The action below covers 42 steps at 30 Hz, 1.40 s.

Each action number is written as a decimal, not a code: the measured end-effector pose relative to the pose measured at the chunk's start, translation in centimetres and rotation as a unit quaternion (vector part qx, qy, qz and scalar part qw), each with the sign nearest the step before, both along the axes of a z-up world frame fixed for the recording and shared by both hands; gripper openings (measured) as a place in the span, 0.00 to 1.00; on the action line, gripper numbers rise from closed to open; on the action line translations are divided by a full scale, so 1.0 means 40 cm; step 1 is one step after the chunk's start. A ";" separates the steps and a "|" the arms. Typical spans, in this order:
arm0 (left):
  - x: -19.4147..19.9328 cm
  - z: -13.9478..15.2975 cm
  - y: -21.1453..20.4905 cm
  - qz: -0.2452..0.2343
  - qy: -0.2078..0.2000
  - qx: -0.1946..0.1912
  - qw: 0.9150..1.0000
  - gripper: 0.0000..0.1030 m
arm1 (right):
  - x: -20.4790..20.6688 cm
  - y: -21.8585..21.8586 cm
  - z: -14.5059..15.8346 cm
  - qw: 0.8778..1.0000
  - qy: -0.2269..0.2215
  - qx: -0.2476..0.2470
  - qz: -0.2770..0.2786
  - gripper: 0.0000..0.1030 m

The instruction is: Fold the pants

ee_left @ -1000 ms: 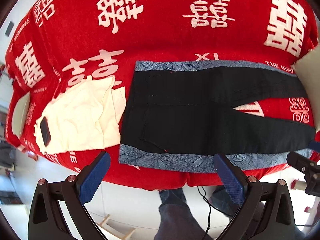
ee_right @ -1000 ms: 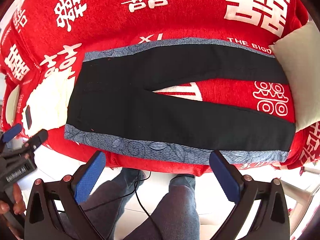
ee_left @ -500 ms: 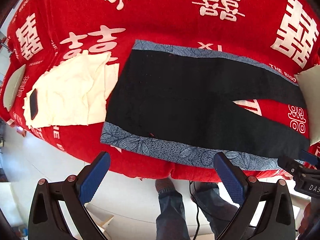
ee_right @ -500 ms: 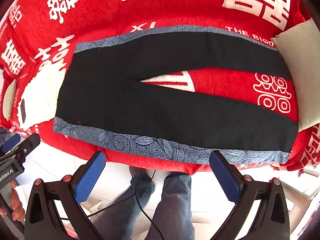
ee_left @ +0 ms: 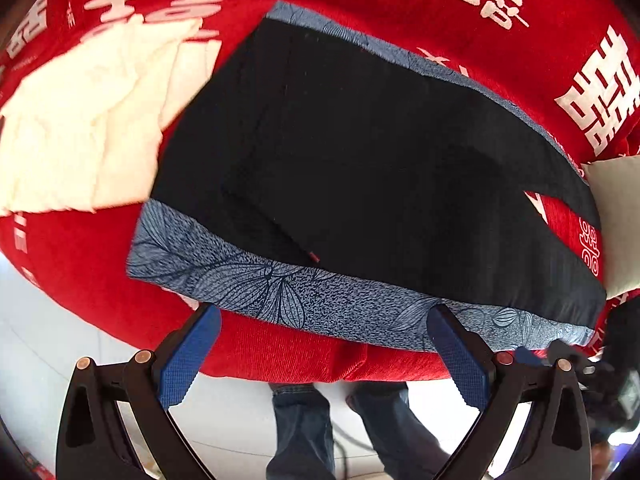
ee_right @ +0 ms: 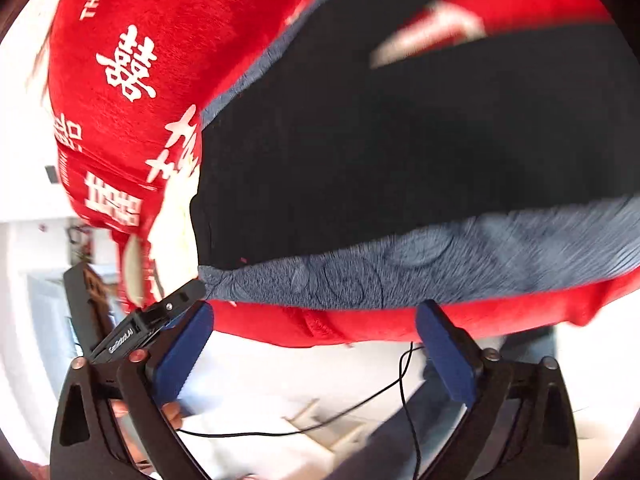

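Black pants [ee_left: 360, 160] with blue leaf-patterned side stripes [ee_left: 280, 288] lie flat on a red cover [ee_left: 300, 356] printed with white characters. My left gripper [ee_left: 320, 344] is open, its blue pads just below the near stripe by the waist end. My right gripper [ee_right: 314, 340] is open and empty under the near stripe [ee_right: 400, 264] of the pants [ee_right: 380, 152]. The right wrist view is blurred. In it the left gripper's finger [ee_right: 180, 298] touches the waist corner of the stripe, which looks bunched there.
A cream cloth [ee_left: 88, 120] lies left of the waist. A pale cushion [ee_left: 616, 216] sits at the right past the leg ends. The person's jeans-clad legs [ee_left: 304, 432] and a black cable [ee_right: 404, 376] are below the cover's near edge.
Both grippers have moved in close to the near stripe. The left one has gone toward the waist corner. The right view has swung hard and blurred.
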<state>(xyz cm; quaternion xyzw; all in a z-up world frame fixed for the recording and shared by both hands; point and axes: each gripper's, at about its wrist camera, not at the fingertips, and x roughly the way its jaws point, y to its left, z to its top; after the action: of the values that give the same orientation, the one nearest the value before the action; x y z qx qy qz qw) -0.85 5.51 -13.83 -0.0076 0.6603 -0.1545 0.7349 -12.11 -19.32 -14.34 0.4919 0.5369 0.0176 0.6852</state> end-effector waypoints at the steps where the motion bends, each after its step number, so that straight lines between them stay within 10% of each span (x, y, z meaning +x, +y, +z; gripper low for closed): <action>1: -0.002 -0.020 0.007 0.002 0.004 -0.008 1.000 1.00 | -0.012 0.008 -0.027 1.000 0.001 0.005 -0.004 0.66; 18: -0.019 -0.119 0.004 -0.001 0.057 -0.076 0.995 1.00 | -0.143 -0.062 -0.184 0.978 -0.082 0.112 -0.154 0.58; 21: -0.023 -0.125 0.018 0.022 0.067 -0.089 0.994 1.00 | -0.153 -0.088 -0.196 0.966 -0.079 0.151 -0.196 0.08; 34: 0.030 -0.147 0.105 0.179 0.092 -0.188 0.961 1.00 | -0.085 -0.110 -0.018 0.971 -0.099 0.157 -0.153 0.08; 39: 0.073 -0.159 0.085 0.182 0.094 -0.172 0.964 0.27 | -0.069 -0.114 -0.018 0.977 -0.075 0.146 -0.137 0.08; 42: 0.107 -0.117 0.081 0.176 0.080 -0.164 0.967 0.15 | -0.044 -0.128 -0.008 0.982 -0.060 0.132 -0.123 0.08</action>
<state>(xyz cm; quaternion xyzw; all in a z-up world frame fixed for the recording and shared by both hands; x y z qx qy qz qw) 3.41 8.73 -18.49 -0.2563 0.6711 -0.1279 0.6838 -13.86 -24.43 -14.66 0.6383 0.4232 0.0338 0.6421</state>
